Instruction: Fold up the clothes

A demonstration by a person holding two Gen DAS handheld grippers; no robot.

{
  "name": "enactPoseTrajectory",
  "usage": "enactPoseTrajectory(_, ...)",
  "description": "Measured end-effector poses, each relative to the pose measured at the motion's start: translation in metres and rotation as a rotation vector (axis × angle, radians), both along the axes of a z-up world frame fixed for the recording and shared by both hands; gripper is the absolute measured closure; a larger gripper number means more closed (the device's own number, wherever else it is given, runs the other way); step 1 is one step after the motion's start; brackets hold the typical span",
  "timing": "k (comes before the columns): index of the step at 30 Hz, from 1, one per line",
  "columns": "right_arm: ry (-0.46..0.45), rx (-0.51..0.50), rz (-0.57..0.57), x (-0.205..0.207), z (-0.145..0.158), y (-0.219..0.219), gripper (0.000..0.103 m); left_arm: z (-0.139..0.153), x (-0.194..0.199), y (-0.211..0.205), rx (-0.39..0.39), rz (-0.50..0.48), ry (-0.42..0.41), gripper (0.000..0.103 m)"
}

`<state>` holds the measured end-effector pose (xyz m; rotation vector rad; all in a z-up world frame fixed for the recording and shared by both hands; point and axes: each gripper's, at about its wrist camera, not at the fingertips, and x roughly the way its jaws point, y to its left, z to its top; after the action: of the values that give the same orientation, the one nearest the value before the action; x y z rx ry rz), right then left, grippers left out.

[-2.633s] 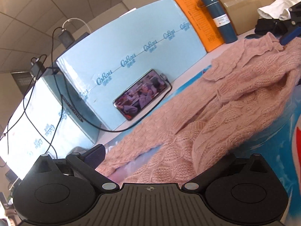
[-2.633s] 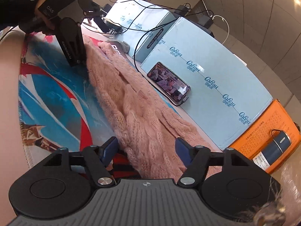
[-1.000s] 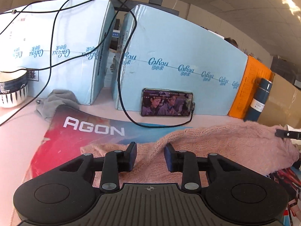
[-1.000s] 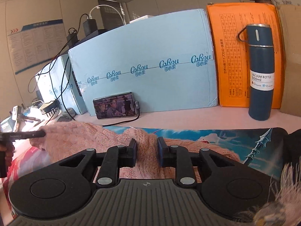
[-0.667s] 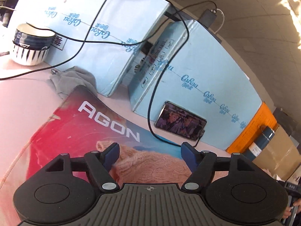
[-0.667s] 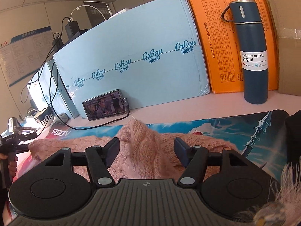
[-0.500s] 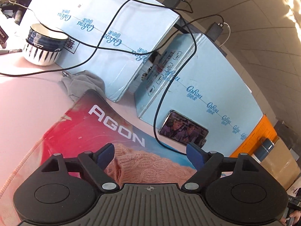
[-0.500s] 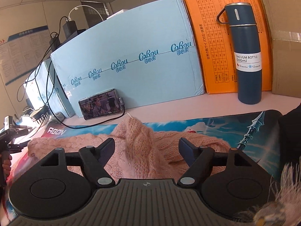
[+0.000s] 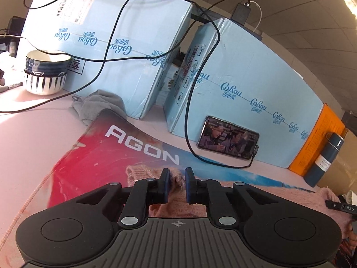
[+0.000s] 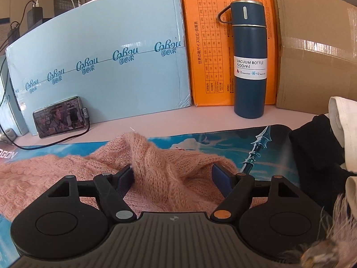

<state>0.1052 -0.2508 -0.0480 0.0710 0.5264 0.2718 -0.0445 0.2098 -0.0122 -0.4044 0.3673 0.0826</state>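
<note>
Left tongs (image 9: 176,184) narrow, pinching edge of pink knit sweater (image 9: 256,195) between blue pads. Sweater lies across printed desk mat (image 9: 125,147) on counter (image 9: 29,134), stretching right. Right tongs (image 10: 173,174) wide, straddling raised ridge of sweater (image 10: 154,163), pads not clamped. Far side: phone (image 10: 59,117) leaning on light-blue box (image 10: 100,67), blue vacuum bottle (image 10: 248,67) before orange box (image 10: 207,44). Dark garment (image 10: 316,156) at right mat edge. Bowls (image 9: 45,73), grey cloth (image 9: 98,105) far left.
</note>
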Motion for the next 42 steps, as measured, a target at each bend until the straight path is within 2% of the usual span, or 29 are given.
enactPoseTrajectory(4, -0.014, 0.010, -0.008, -0.002, 0.001, 0.000, 0.030, 0.010, 0.006, 0.003, 0.036, 0.056, -0.062, 0.094)
enactPoseTrajectory(6, -0.016, 0.020, -0.015, -0.003, 0.002, -0.001, 0.030, 0.012, 0.010, 0.014, 0.006, 0.091, -0.078, 0.094)
enactPoseTrajectory(11, -0.018, 0.043, -0.016, -0.003, 0.003, -0.003, 0.030, -0.003, 0.029, 0.027, -0.045, 0.116, 0.029, 0.094)
enactPoseTrajectory(16, -0.027, 0.065, -0.002, -0.005, 0.004, -0.004, 0.030, -0.008, 0.030, 0.032, -0.105, 0.109, 0.038, 0.094)
enactPoseTrajectory(20, -0.079, 0.128, 0.067, -0.013, 0.009, -0.006, 0.026, -0.011, 0.026, 0.037, -0.160, 0.110, 0.025, 0.094)
enactPoseTrajectory(24, -0.197, 0.059, 0.129, -0.029, 0.020, 0.013, 0.024, -0.012, 0.022, 0.035, -0.185, 0.107, 0.022, 0.094)
enactPoseTrajectory(27, -0.241, 0.032, 0.223, -0.037, 0.027, 0.036, 0.023, -0.012, 0.021, 0.036, -0.191, 0.112, 0.017, 0.094)
enactPoseTrajectory(31, -0.116, 0.041, 0.402, -0.028, 0.027, 0.089, 0.022, -0.012, 0.019, 0.034, -0.201, 0.106, 0.018, 0.090)
enactPoseTrajectory(33, -0.053, 0.029, 0.434, -0.019, 0.021, 0.117, 0.023, -0.014, 0.020, 0.033, -0.212, 0.094, 0.027, 0.083)
enactPoseTrajectory(35, -0.004, -0.015, 0.440, -0.006, 0.013, 0.139, 0.024, -0.015, 0.020, 0.033, -0.224, 0.087, 0.033, 0.070)
enactPoseTrajectory(37, 0.007, -0.057, 0.418, -0.001, 0.006, 0.151, 0.027, -0.015, 0.021, 0.031, -0.220, 0.076, 0.040, 0.059)
enactPoseTrajectory(38, 0.008, -0.072, 0.406, 0.002, 0.003, 0.155, 0.036, -0.015, 0.021, 0.029, -0.215, 0.069, 0.043, 0.047)
enactPoseTrajectory(39, 0.008, -0.081, 0.401, 0.003, 0.000, 0.156, 0.054, -0.014, 0.021, 0.027, -0.202, 0.060, 0.045, 0.040)
enactPoseTrajectory(40, 0.009, -0.091, 0.398, 0.004, -0.001, 0.156, 0.061, -0.013, 0.022, 0.023, -0.181, 0.050, 0.045, 0.033)
enactPoseTrajectory(42, -0.002, -0.110, 0.399, 0.003, -0.002, 0.154, 0.088, -0.011, 0.022, 0.018, -0.151, 0.033, 0.038, 0.035)
